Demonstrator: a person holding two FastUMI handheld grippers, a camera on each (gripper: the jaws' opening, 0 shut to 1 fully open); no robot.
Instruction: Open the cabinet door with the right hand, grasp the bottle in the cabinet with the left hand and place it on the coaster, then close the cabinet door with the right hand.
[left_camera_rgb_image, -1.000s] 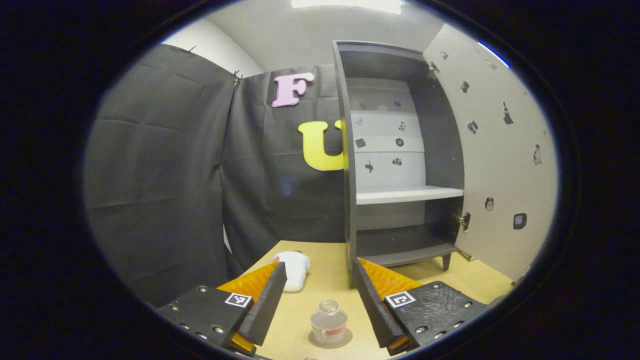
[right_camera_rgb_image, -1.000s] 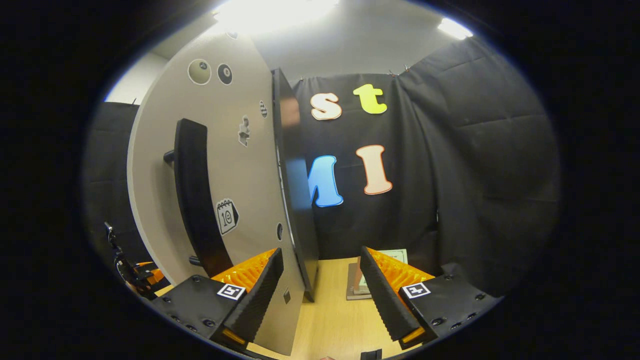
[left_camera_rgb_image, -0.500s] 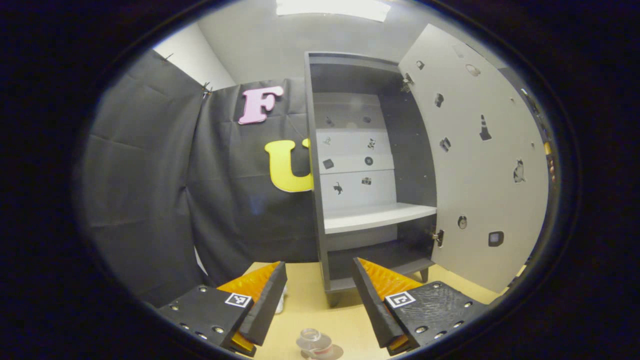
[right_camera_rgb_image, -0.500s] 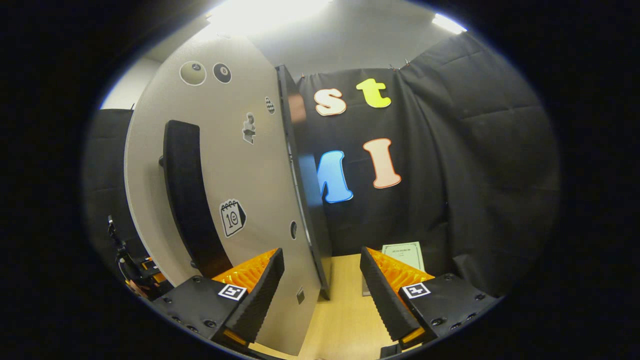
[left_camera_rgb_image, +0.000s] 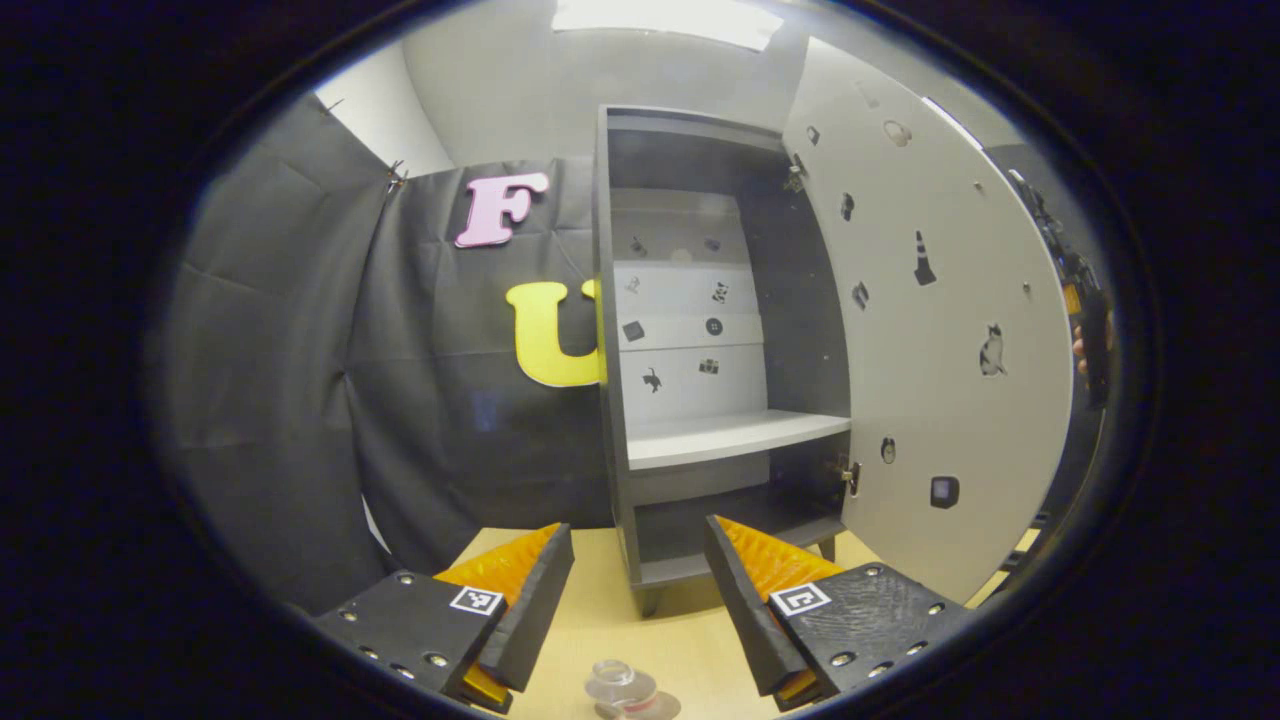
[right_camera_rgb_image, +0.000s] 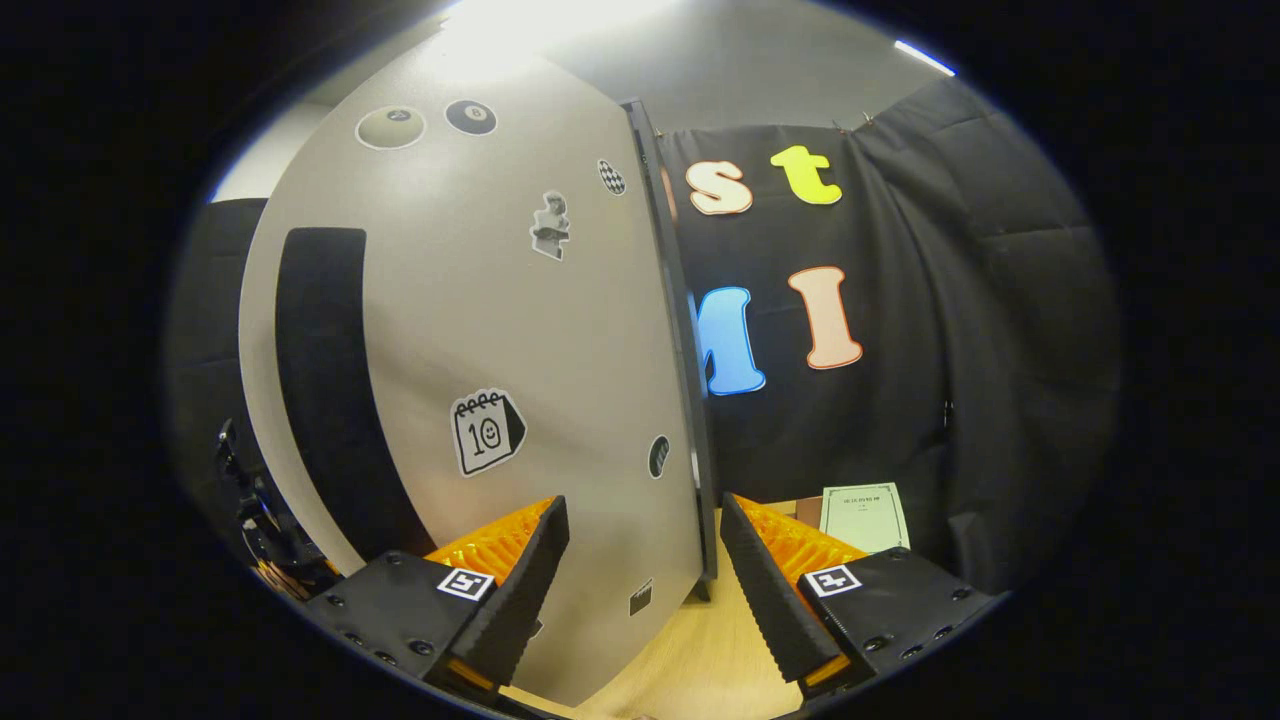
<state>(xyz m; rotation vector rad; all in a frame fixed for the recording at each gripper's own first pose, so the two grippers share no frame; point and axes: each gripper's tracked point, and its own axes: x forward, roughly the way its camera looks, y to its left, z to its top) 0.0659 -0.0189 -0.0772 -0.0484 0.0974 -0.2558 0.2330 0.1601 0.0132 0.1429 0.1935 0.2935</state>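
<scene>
The grey cabinet stands open on the wooden table, and its shelves hold nothing. Its pale door is swung out to the right. A small clear bottle stands upright on a round coaster at the bottom edge, below and between the fingers of my left gripper, which is open and clear of it. My right gripper is open in front of the door's outer face. The door's lower corner sits between the fingers, untouched. The black handle is off to the left.
A hand with the other gripper peeks from behind the door's free edge. A pale printed sheet lies on the table against the right wall. Black cloth walls close in on the left and back.
My left gripper has drawn back and tilted up, so the bottle has slid to the bottom edge of its view. In the right gripper view the door's outer face has turned broader and nearer.
</scene>
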